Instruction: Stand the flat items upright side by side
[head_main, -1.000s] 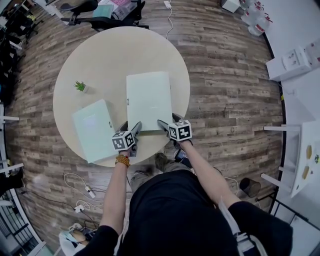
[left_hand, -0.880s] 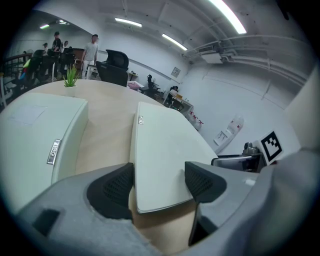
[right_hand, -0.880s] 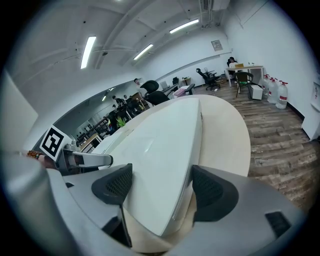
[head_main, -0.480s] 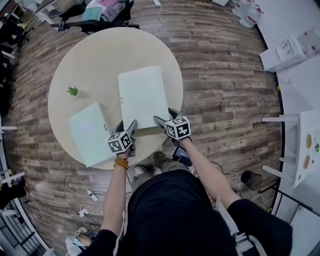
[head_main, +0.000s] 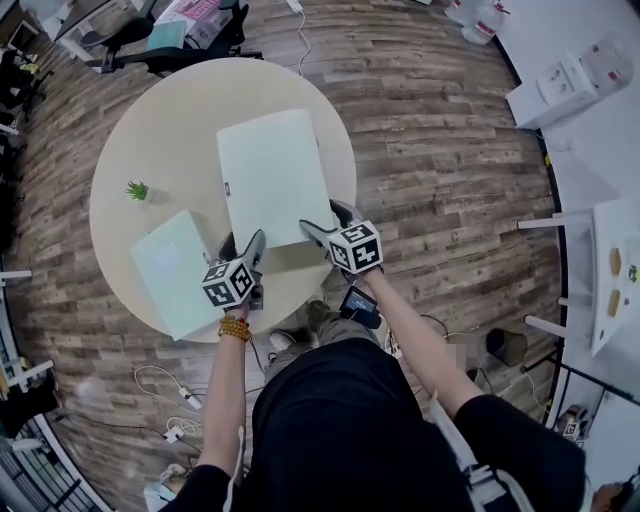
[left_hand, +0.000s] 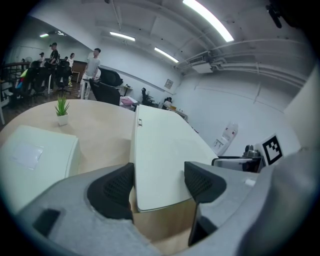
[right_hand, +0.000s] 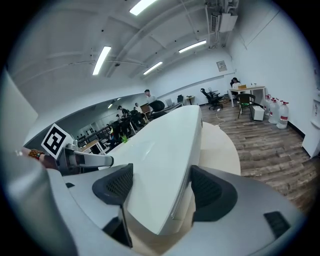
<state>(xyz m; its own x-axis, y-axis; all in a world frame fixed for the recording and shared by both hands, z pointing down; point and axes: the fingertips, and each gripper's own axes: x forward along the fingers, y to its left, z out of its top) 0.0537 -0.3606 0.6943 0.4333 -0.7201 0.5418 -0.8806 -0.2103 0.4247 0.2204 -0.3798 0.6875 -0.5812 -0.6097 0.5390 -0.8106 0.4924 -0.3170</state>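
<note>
Since a second ago the large flat box shows larger against the round table, and I now note its near edge raised clear of the tabletop. Both of my forearms reach forward from the body and converge on that near edge, marker cubes facing up.

The left gripper is clamped on the near left corner, pads against the box. The right gripper is clamped on the near right corner, rolled slightly, so the box runs tilted between its jaws.

The held box is pale, smooth and rectangular, with a small dark mark near its left edge. It sits over the table's near right part.

Count: two flat boxes, the held one and a smaller flat box lying flat at the near left, apart from the first; one small potted plant; one table; two grippers.
</note>
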